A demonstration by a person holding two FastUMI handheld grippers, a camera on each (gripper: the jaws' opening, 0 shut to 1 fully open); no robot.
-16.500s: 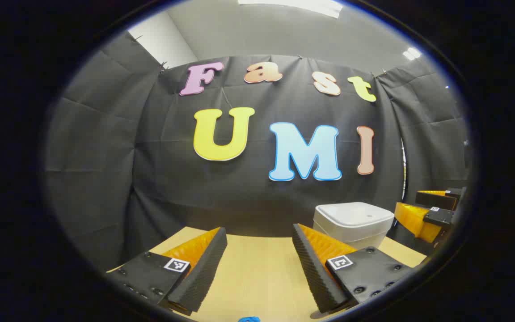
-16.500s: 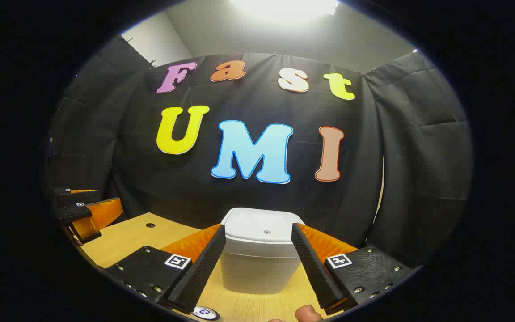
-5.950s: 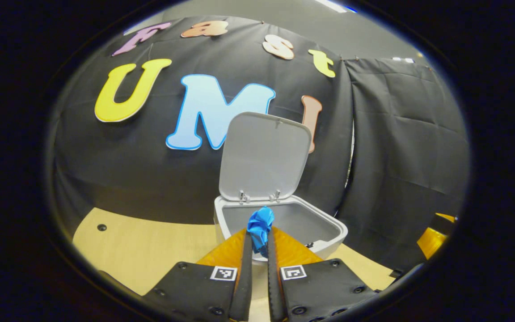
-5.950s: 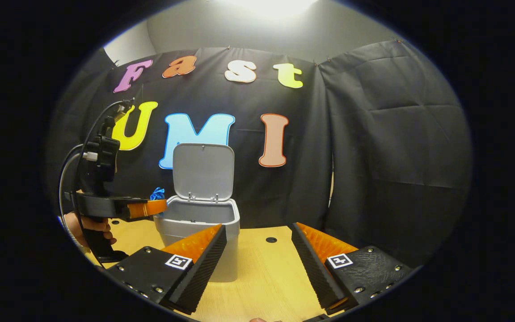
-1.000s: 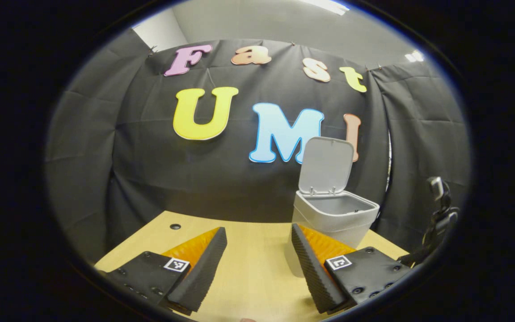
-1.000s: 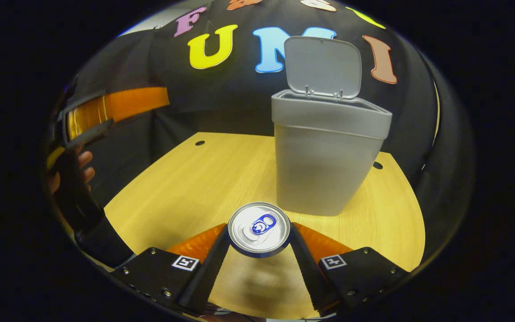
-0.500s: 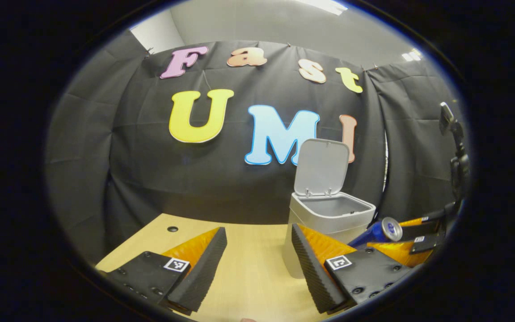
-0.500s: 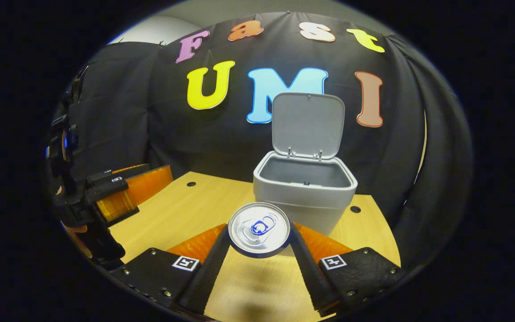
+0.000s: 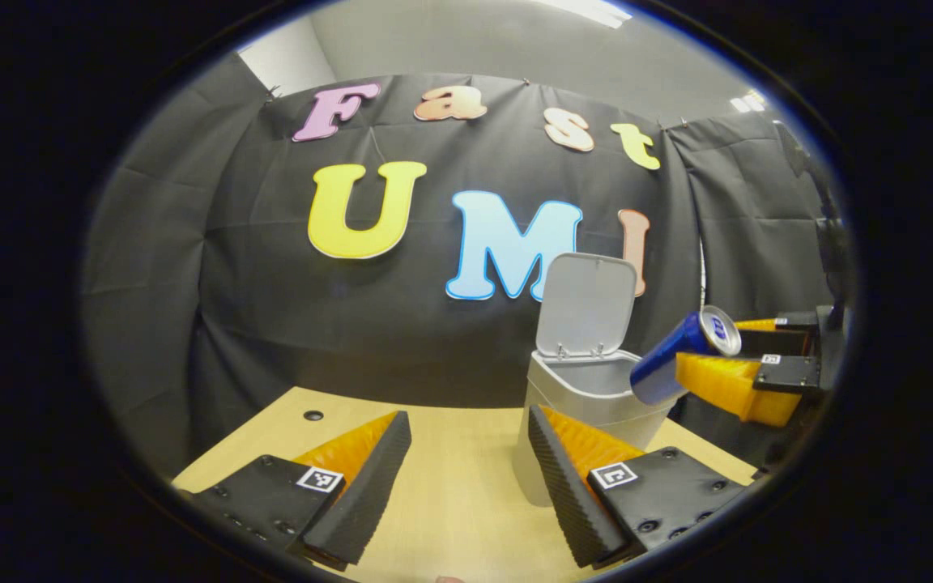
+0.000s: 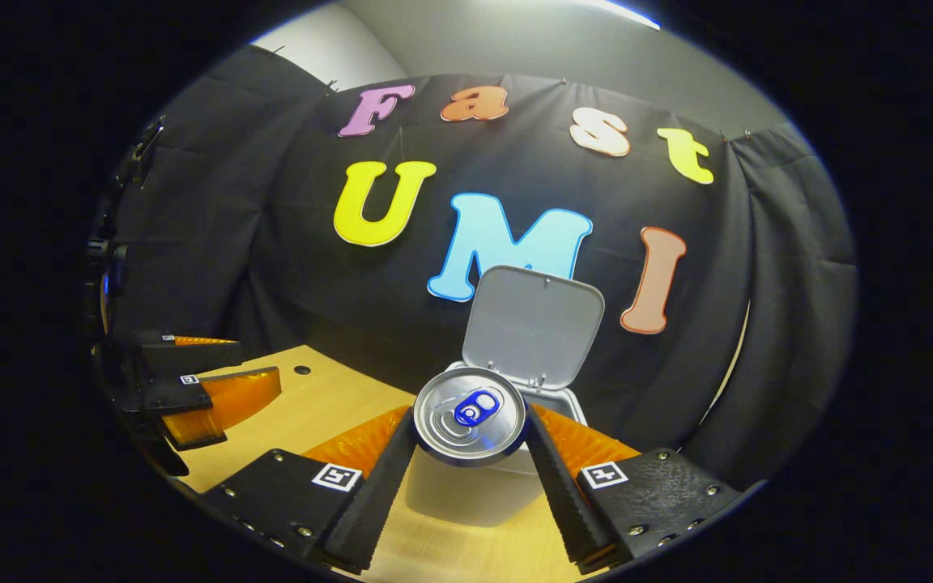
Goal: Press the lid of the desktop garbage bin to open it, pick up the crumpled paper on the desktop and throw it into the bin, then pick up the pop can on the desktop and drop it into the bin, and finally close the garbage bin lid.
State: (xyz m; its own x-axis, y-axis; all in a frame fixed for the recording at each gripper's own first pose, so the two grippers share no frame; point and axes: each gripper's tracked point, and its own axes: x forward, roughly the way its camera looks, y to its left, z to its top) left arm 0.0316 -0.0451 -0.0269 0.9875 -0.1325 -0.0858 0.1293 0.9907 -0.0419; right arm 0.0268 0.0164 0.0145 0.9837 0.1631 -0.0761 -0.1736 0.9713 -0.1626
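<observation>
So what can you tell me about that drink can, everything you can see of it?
The pop can is a slim blue metal can with a silver top and a blue pull tab, apparently unopened. It is off the desk, gripped between the two fingers of the right gripper, which press on its sides. Seen from the left gripper view it tilts, top end higher and pointing back toward the gripper, bottom end toward the open white bin, near its rim. Nothing else touches it.

Glossy metal can (image 10: 470, 416), matt plastic bin (image 9: 588, 387), wood-grain desktop (image 9: 458, 486)
</observation>
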